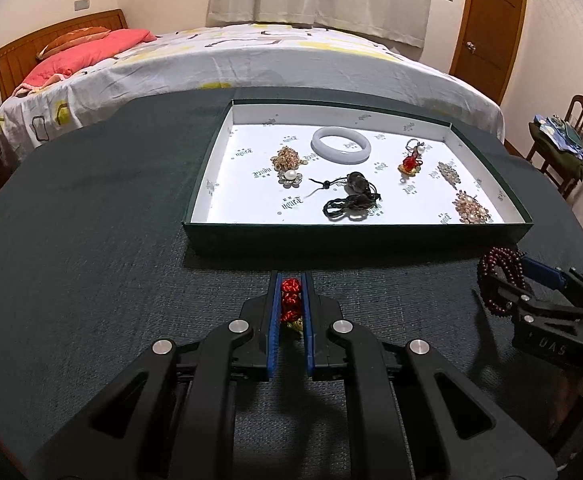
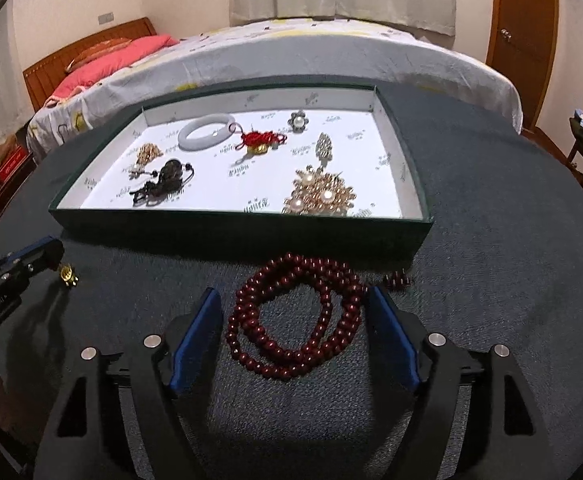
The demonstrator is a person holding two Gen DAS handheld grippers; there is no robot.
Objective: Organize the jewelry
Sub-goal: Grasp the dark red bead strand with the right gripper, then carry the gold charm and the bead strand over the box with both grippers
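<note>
Beads first: the right gripper (image 2: 293, 330) stands wide around the dark red bead string (image 2: 295, 320) lying on the surface, so it should close squarely on the bunched loops before lifting. Left gripper (image 1: 290, 300) is clamped narrow on a red knot charm (image 1: 290, 299). Ahead of both, the green box (image 2: 231, 236) holds a white bangle (image 2: 207, 130), brooches and a black cord; its near wall must be cleared.
</note>
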